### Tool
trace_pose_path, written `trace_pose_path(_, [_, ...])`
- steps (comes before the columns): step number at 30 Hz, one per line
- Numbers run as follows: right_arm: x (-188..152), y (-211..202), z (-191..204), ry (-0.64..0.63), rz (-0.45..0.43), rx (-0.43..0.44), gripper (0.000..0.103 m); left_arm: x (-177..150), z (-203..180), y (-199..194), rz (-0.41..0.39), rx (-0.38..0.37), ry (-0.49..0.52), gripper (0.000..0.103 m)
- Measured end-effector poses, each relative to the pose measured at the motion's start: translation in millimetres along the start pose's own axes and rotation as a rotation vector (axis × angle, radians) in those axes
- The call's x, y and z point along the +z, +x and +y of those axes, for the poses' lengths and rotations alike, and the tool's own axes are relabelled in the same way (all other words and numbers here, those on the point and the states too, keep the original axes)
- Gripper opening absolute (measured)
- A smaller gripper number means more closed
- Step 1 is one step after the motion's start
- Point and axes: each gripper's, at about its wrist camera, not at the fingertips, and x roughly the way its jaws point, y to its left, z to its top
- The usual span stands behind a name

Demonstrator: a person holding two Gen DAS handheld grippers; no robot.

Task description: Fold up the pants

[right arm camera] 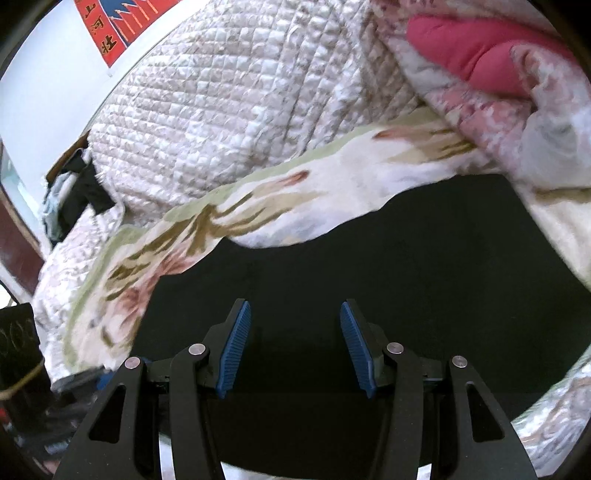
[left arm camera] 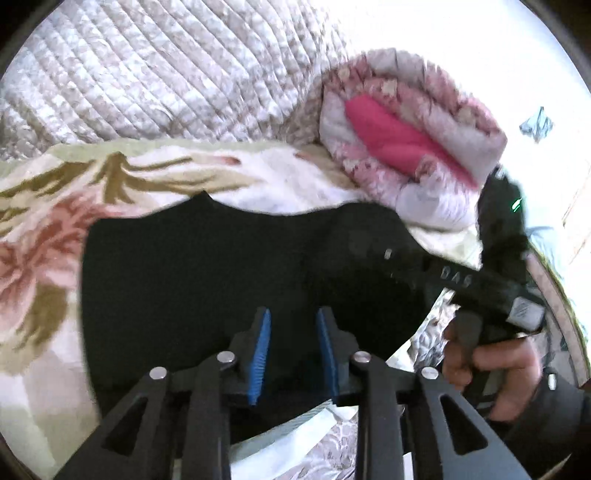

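Black pants point(left arm camera: 221, 266) spread on the floral blanket point(left arm camera: 55, 221) of the bed

Left tongs point(left arm camera: 293, 314) and right tongs point(right arm camera: 295, 306) are held apart above the pants, nothing gripped; the long axis cannot be told

We see black pants point(left arm camera: 221, 266) lying on a cream blanket point(left arm camera: 48, 221) printed with pink flowers and olive-brown leaves, edged pale green. Behind it we find a quilted bedspread point(left arm camera: 155, 74) in white and beige, and a rolled quilt point(left arm camera: 413, 140) patterned pink and white with a plain magenta inside. Each hand-held gripper point(right arm camera: 295, 343) has a black frame and ribbed blue pads point(right arm camera: 234, 350). On the white wall we note a red and blue poster point(right arm camera: 118, 26).
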Motion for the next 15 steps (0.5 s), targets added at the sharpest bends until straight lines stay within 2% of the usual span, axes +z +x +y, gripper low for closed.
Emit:
trace_pose_path(2, [-2,7,2,0.004,0.037,0.061,0.051,6,14,-9,-0.033,0.048,-0.015,0.030])
trace_pose_path(4, [-5,17,7,0.000,0.089,0.111,0.051,10,34,-15,-0.046,0.155,-0.038,0.031])
trace_pose_path(6, [-10,31,13,-0.006,0.159,0.166,0.051,10,52,-18,-0.051,0.223,-0.066,0.031])
trace_pose_path(8, [-12,44,22,-0.037,0.202,0.170,0.051,7,67,-21,-0.057,0.249,-0.107,0.031])
trace_pose_path(10, [-8,51,29,-0.068,0.203,0.163,0.051,3,75,-20,-0.060,0.255,-0.130,0.031])
trace_pose_path(15, [-1,71,31,-0.042,0.238,0.205,0.051,-4,79,-12,-0.045,0.259,-0.136,0.031])
